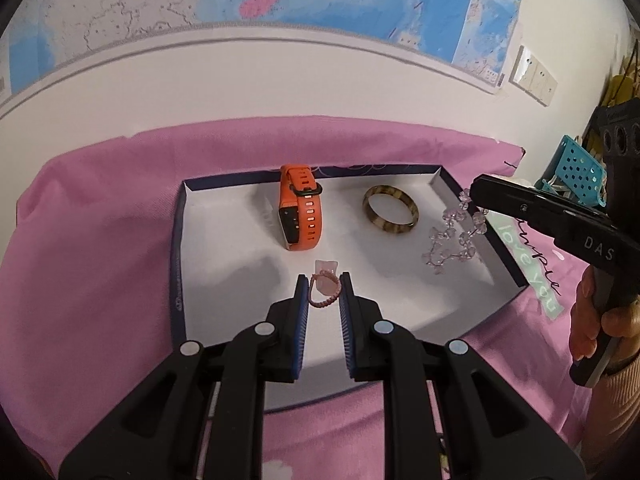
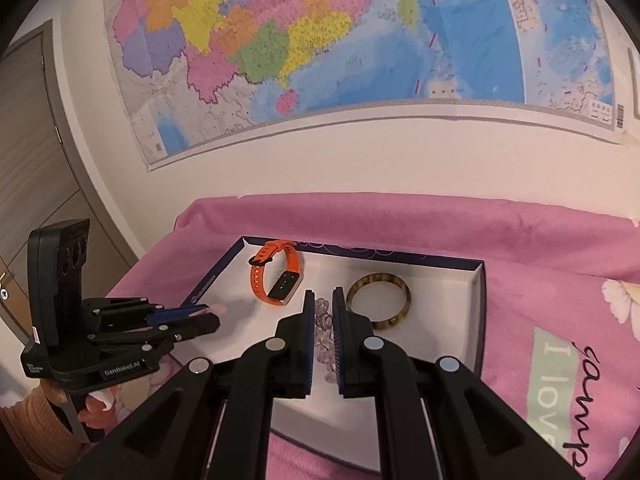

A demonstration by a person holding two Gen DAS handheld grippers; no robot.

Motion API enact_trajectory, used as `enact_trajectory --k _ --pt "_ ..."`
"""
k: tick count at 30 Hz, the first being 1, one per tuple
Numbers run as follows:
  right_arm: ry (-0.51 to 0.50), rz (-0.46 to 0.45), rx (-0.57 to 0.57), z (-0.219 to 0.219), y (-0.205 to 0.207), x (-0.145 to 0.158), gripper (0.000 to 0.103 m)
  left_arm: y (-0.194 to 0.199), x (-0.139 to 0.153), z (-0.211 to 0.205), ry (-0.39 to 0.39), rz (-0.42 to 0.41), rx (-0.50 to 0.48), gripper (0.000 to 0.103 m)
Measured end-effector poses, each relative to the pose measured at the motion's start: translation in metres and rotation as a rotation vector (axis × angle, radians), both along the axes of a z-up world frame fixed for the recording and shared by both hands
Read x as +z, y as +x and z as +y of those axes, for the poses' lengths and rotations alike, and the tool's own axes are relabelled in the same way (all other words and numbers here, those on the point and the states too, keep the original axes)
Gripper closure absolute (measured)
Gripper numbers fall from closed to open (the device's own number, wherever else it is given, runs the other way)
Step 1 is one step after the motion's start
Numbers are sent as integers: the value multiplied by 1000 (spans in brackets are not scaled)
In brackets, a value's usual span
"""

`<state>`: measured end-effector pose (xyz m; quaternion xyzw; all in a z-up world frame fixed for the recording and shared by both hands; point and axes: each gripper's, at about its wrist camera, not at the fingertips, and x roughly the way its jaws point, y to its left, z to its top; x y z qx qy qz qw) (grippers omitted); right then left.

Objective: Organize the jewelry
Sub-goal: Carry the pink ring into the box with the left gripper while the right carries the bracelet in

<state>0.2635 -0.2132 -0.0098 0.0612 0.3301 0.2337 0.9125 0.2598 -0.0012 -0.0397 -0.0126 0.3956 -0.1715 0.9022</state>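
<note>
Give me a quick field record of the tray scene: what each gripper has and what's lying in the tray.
left gripper: fingers closed on pink ring, held above tray
right gripper: fingers closed on clear bead bracelet, beads dangling over tray
tray: shallow white box, dark blue rim, on pink cloth
orange watch: in tray, back left, standing on edge
tortoiseshell bangle: in tray, back right, lying flat

1. A tray [image 1: 182, 248] is sitting on a cloth [image 1: 100, 220] before a wall map [image 2: 320, 40].
2. A watch [image 1: 300, 212] is standing at the tray's back, left of a bangle [image 1: 390, 210].
3. A bead bracelet [image 1: 452, 240] is hanging over the tray's right side.
4. A small ring [image 1: 325, 290] is sitting near the tray's front.
</note>
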Motion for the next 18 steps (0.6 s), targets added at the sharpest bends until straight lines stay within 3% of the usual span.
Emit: enact_trajectory --k 18 --pt "-27 105 -33 1 25 -36 96 27 -30 -14 51 83 5 87"
